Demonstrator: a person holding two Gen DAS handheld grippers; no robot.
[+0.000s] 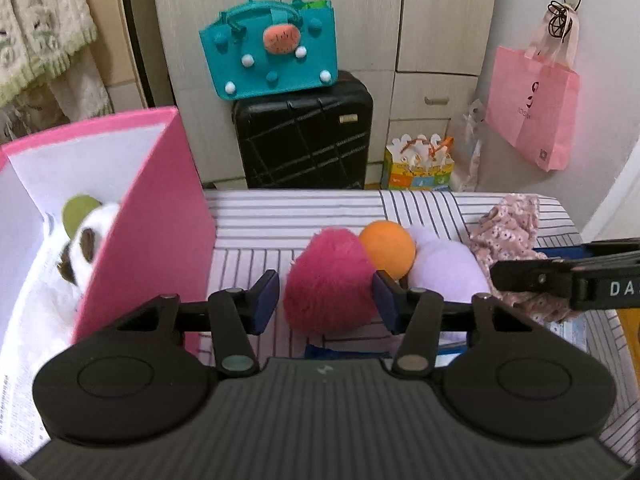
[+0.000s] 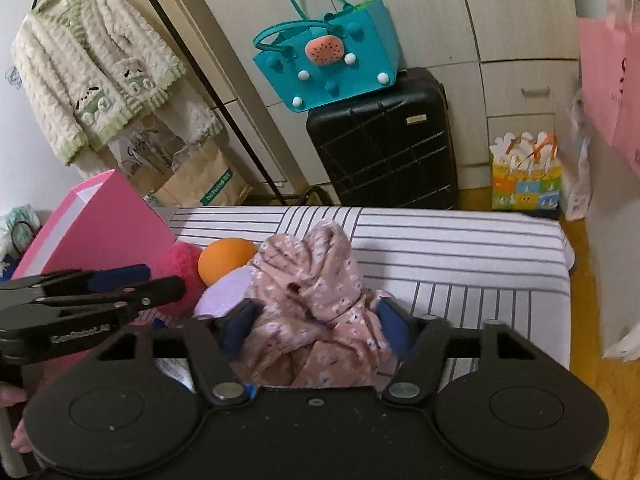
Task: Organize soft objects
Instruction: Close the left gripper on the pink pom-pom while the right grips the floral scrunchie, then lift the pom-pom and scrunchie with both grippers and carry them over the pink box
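Observation:
A pink fluffy ball point(image 1: 328, 280) lies on the striped bed point(image 1: 280, 216) between the pads of my left gripper point(image 1: 326, 300). The right pad touches its fur and the left pad stands a sliver off it, so the jaws are open. An orange ball point(image 1: 386, 248) and a lilac plush point(image 1: 444, 268) lie pressed against it. My right gripper point(image 2: 316, 322) is shut on a crumpled pink floral cloth point(image 2: 316, 280), which fills the gap between both pads. A pink box point(image 1: 152, 220) at the left holds a panda plush point(image 1: 92, 236).
Beyond the bed's far edge stand a black suitcase point(image 1: 304, 132) with a teal felt bag point(image 1: 272, 56) on top, a small gift bag point(image 1: 418, 168) and a hanging pink paper bag point(image 1: 532, 108). A cream cardigan point(image 2: 100, 80) hangs on a rack at the left.

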